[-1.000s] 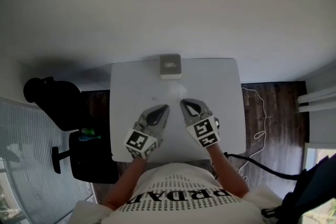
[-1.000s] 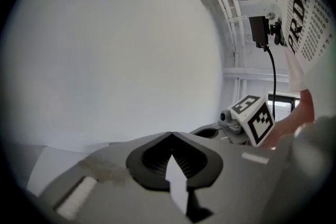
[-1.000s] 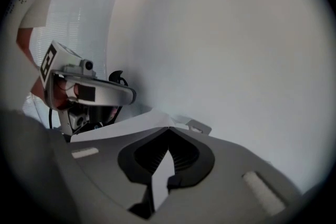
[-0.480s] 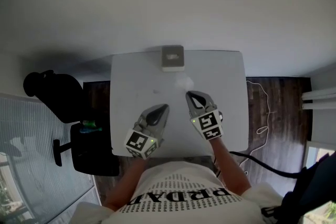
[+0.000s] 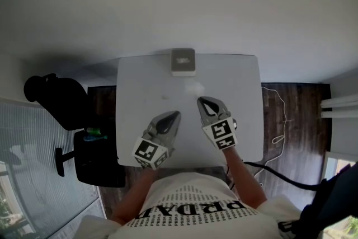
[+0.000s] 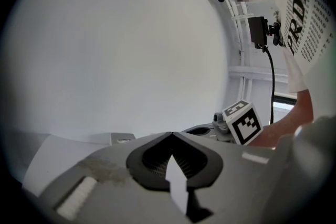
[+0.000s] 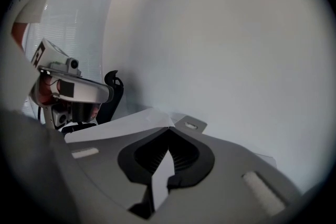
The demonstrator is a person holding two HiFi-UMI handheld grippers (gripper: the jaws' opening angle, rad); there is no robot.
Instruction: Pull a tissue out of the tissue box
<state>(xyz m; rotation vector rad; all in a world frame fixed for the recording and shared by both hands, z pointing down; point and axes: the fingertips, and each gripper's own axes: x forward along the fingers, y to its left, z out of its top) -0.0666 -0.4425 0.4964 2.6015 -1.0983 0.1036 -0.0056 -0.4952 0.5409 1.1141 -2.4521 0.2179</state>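
Head view: tissue box (image 5: 183,61) sits ahead at the table's (image 5: 140,92) far edge, nearest my right gripper (image 5: 201,102), jaws closed on nothing.

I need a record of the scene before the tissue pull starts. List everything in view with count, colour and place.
table: one, white, centre of the head view
tissue box: one, grey-white, middle of the table's far edge
crumpled patch: one, white, on the table between box and right gripper; possibly a tissue, too faint to tell
chair: one, black, on the floor left of the table
black cable: one, on the floor at lower right
white cable: one, thin, on the dark wood floor right of the table
left gripper: one, grey, shut, empty, over the table's near half
right gripper: one, grey, shut, empty, slightly nearer the box
shirt: one, white with black print, bottom edge
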